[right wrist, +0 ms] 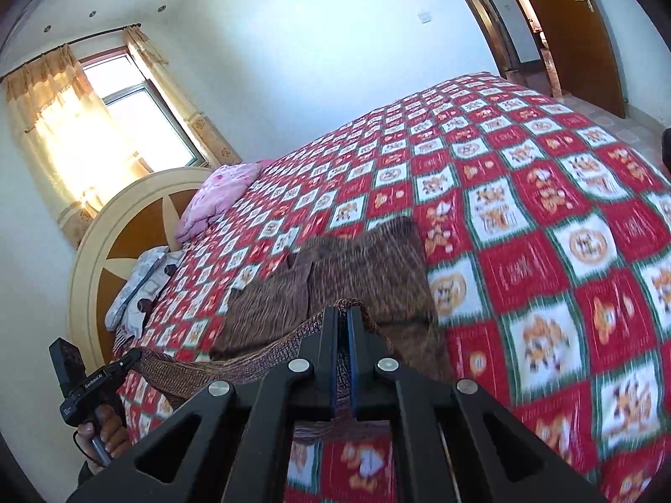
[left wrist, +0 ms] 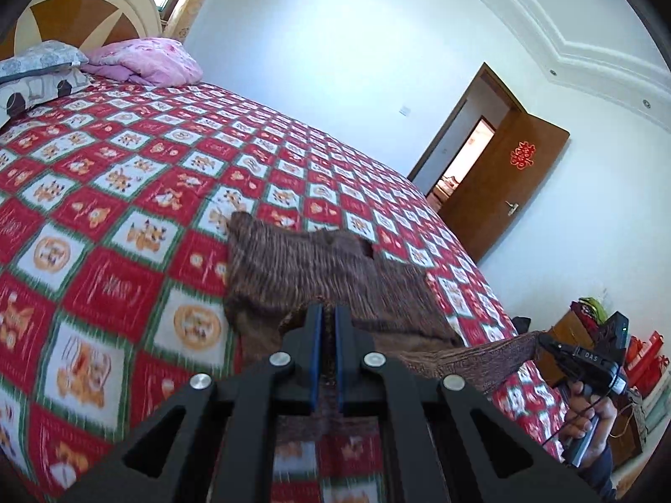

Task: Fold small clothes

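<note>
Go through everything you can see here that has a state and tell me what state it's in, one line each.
left gripper: shut on the brown knit garment's near edge
right gripper: shut on the same edge, further along
brown knit garment: partly flat on the bedspread, near edge lifted and stretched between the grippers
bedspread: spread flat over the bed
door: open
pink quilt: bunched by the headboard
curtains: drawn partly aside
</note>
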Motion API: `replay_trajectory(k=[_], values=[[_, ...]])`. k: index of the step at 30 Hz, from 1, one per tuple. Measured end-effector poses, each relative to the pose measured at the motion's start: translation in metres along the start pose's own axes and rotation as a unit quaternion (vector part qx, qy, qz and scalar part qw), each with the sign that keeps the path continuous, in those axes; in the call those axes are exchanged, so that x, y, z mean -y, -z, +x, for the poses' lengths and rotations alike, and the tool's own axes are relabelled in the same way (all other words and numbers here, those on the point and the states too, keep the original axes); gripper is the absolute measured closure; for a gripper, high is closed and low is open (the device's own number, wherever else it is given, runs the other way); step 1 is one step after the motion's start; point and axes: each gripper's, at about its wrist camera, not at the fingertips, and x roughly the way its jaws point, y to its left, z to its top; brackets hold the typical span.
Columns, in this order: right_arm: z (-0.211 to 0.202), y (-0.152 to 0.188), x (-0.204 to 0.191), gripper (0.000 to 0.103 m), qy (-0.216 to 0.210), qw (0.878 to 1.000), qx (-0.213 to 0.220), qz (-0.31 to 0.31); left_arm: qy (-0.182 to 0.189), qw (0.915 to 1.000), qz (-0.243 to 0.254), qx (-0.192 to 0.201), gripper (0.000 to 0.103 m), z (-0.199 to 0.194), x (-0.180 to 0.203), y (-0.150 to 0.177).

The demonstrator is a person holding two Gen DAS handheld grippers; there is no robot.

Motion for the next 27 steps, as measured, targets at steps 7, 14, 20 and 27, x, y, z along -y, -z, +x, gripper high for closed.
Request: replay_trajectory(k=[7, 14, 20, 27], values=[[0.046, -0.043, 0.008, 0.100, 0.019, 1.000, -0.006, 0.000, -0.015, 0.9999, 0.004, 0.003, 0.097, 0.038, -0.006, -0.035], [0.110, -0.069, 0.024, 0.100, 0.041, 0.998, -0.038, 0.011, -0.035, 0.9992, 0.003, -0.019, 0.097, 0.092, -0.025, -0.060], [0.169, -0.085, 0.039, 0.100, 0.066, 0.996, -0.065, 0.021, -0.059, 0.9972, 0.008, -0.044, 0.097, 0.139, -0.040, -0.072], [0.240, -0.089, 0.070, 0.100, 0.109, 0.988, -0.110, 0.027, -0.084, 0.9938, -0.005, -0.073, 0.097, 0.189, -0.066, -0.078]])
